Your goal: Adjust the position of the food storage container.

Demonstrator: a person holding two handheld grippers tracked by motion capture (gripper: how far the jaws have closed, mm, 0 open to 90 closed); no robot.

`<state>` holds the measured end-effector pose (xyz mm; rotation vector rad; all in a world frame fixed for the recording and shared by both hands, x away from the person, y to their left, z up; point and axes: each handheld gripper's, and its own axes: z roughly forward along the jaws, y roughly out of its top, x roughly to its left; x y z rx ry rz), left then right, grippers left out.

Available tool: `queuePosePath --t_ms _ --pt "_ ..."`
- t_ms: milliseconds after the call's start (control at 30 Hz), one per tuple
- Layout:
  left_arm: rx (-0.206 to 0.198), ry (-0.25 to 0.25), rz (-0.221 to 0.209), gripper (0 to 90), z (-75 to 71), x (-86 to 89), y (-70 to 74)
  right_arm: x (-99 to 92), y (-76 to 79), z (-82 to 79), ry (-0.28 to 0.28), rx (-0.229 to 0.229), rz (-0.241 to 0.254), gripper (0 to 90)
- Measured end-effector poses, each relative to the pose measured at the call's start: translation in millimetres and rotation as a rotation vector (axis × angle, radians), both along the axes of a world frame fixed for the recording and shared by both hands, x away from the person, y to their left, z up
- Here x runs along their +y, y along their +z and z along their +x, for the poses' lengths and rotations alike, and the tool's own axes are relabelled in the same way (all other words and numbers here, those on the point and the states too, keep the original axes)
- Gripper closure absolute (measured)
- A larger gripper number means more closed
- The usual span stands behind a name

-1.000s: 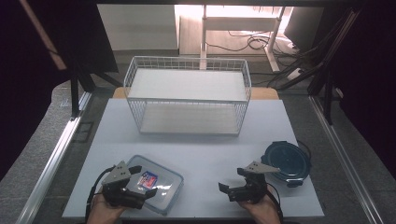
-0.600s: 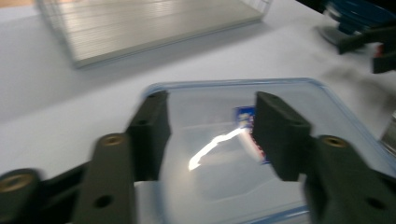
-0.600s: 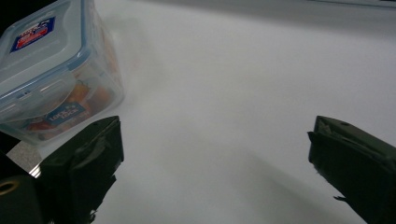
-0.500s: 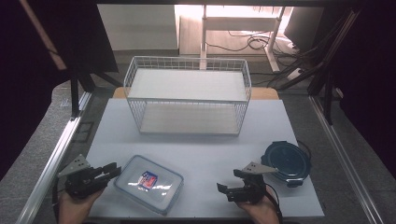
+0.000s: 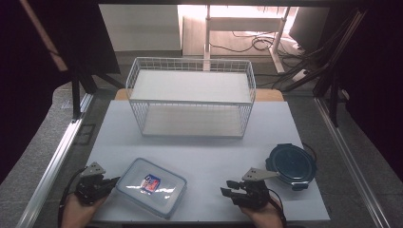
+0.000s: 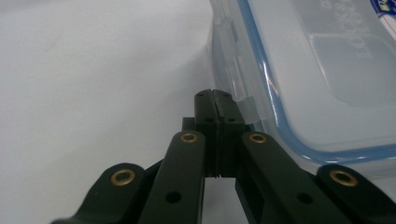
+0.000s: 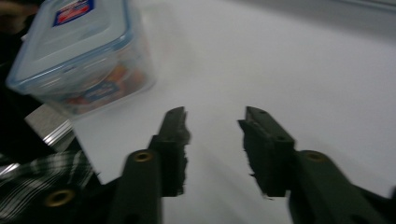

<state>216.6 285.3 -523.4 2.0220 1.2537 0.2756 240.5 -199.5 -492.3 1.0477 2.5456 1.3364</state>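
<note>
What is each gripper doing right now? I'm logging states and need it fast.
Left gripper: shut, holding nothing, tips beside the clear container and its side latch.
Right gripper: open, empty, over the white table.

Both handheld tools are matte black. The left black two-jaw gripper carries a grey three-cornered plate on top, and a thin black cable loops off it. Brass-coloured rivets stud its linkage arms. The right black two-jaw gripper has ridged inner pads and its own grey plate. A black-and-white plaid sleeve shows beside it.
</note>
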Motion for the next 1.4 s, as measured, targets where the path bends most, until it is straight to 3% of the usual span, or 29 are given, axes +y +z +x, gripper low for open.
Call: queuePosePath --t_ms 267,400,567,767,900,967,1100,1133,1233,1400 --pt "0.015 -0.046 -0.032 90.0 0.7 -14.3 -0.4 28.9 -1.8 -14.5 0.129 0.045 -0.057 88.3" --pt "0.021 -0.085 -0.048 90.0 2.8 -26.8 -0.9 39.8 -2.9 -20.4 0.191 0.079 -0.046 88.7" --pt "0.022 -0.099 -0.056 90.0 3.8 -35.5 -1.0 55.3 -6.6 -29.6 0.289 0.142 -0.029 88.6" --pt "0.032 -0.103 -0.076 90.0 4.4 -35.7 -1.7 75.0 -10.8 -43.9 0.386 0.154 -0.052 88.5" --pt "0.036 -0.113 -0.088 90.0 4.2 -37.4 -1.7 78.1 -12.4 -43.9 0.347 0.131 -0.068 88.4" --pt "0.034 -0.12 -0.083 90.0 4.0 -39.5 -1.1 73.5 -12.9 -40.5 0.315 0.135 -0.065 88.4" --pt "0.033 -0.144 -0.117 90.0 3.3 -43.7 0.1 61.9 -9.4 -33.4 0.253 0.119 -0.07 88.4" --pt "0.034 -0.154 -0.127 90.0 3.3 -47.4 0.4 53.6 -7.6 -27.6 0.21 0.104 -0.071 88.4" --pt "0.039 -0.171 -0.129 90.0 4.0 -56.5 0.1 42.1 -7.0 -18.8 0.155 0.09 -0.078 88.5" --pt "0.039 -0.17 -0.133 90.0 5.9 -67.8 0.4 31.1 -6.5 -10.9 0.102 0.07 -0.092 88.6"
